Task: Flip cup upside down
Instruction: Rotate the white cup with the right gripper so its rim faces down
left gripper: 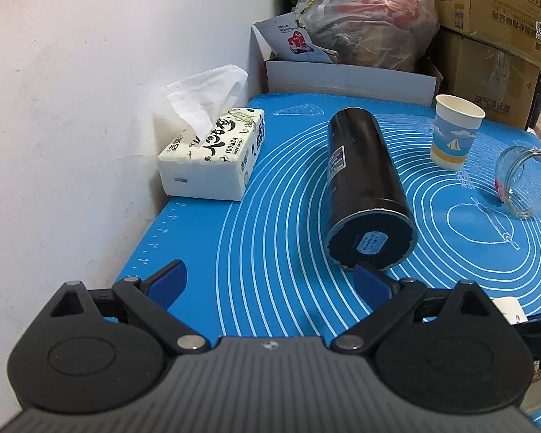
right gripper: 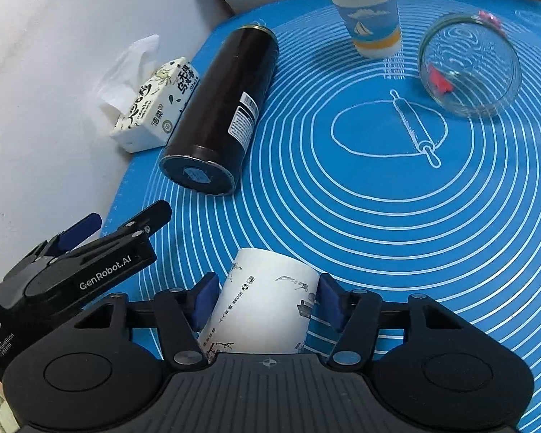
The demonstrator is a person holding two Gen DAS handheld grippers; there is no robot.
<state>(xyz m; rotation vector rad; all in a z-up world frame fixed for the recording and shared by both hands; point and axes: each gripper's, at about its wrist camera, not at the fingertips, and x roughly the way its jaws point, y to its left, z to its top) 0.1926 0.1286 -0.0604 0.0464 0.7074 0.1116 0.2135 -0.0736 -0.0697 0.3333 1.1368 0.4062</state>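
the right gripper (right gripper: 267, 301) is clamped on a white printed paper cup (right gripper: 261, 310) just above the blue silicone mat (right gripper: 378, 216); the left gripper (left gripper: 270, 283) hangs apart, empty. keep the squeeze light while rotating the wrist, so the thin wall doesn't crumple.

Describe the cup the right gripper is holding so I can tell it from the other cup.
Start at the blue baking mat; at its near edge the right gripper clamps a white paper cup. It carries ink-style drawings and small black print, unlike the upright sailboat paper cup at the far side.
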